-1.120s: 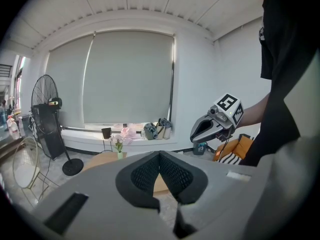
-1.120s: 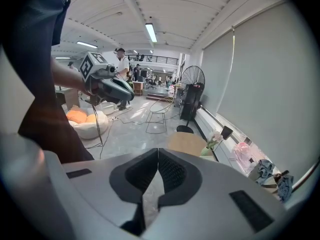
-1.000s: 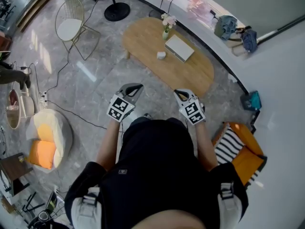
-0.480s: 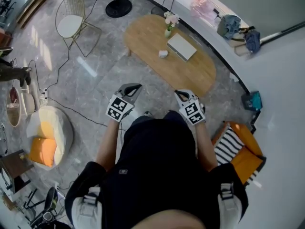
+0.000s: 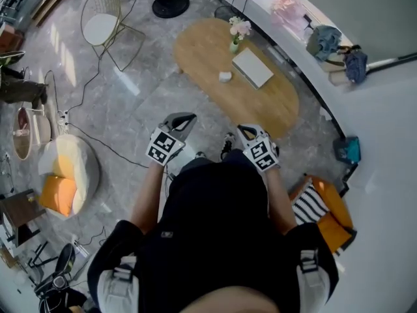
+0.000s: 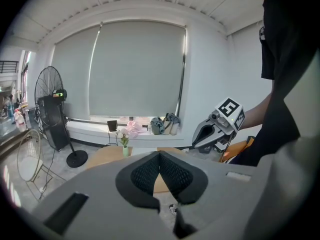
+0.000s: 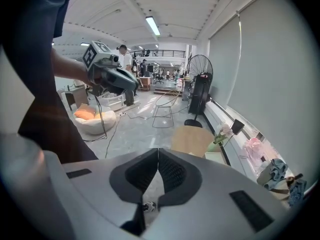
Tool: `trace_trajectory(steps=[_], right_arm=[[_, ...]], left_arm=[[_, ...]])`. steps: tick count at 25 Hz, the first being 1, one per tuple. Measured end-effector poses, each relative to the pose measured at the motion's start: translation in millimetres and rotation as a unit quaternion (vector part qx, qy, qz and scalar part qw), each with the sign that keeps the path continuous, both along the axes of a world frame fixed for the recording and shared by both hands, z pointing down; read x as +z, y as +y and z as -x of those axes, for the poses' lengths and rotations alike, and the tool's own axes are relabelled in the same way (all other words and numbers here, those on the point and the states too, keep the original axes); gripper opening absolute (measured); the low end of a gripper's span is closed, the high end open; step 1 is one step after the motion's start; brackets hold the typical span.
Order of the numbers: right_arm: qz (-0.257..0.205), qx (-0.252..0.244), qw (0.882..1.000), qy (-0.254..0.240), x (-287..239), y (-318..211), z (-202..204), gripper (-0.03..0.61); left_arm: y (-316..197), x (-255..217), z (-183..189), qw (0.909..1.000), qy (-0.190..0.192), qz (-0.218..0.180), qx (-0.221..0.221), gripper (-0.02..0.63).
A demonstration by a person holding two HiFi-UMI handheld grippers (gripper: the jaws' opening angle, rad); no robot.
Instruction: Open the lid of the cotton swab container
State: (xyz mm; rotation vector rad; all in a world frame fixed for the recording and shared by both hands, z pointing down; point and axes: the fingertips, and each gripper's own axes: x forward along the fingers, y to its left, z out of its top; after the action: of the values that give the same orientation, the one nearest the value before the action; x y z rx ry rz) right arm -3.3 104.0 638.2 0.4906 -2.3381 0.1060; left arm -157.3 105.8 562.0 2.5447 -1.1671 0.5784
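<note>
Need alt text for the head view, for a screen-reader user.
Seen from above, a person in a dark top holds the left gripper and right gripper out in front, both shut and empty. Ahead stands an oval wooden table carrying a small white container, a flat white box and a flower vase.

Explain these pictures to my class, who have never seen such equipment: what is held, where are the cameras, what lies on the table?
A standing person holds a tool in each hand: the left gripper and the right gripper. Each has two jaws, both pairs shut and empty. One picture comes from a camera on the person's head, looking down; the others from cameras riding on each gripper. Ahead, an oval wooden table bears a vase of flowers, a flat white box and a small white container.
</note>
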Motion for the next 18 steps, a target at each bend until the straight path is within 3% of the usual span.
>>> trace_trajectory(steps=[8,18], right_arm=[[-0.017,-0.045,0.999,-0.008,-1,-79,-15,-0.005],[0.0,-0.067,0.998,-0.02,11,-116,-46,-0.005]], left_arm=[[-58,-13,-29,0.9995,-0.027,-0.007,-0.012,0.0],[-89,-3,-72,0.9985,-0.047,-0.003,-0.025,0.0]])
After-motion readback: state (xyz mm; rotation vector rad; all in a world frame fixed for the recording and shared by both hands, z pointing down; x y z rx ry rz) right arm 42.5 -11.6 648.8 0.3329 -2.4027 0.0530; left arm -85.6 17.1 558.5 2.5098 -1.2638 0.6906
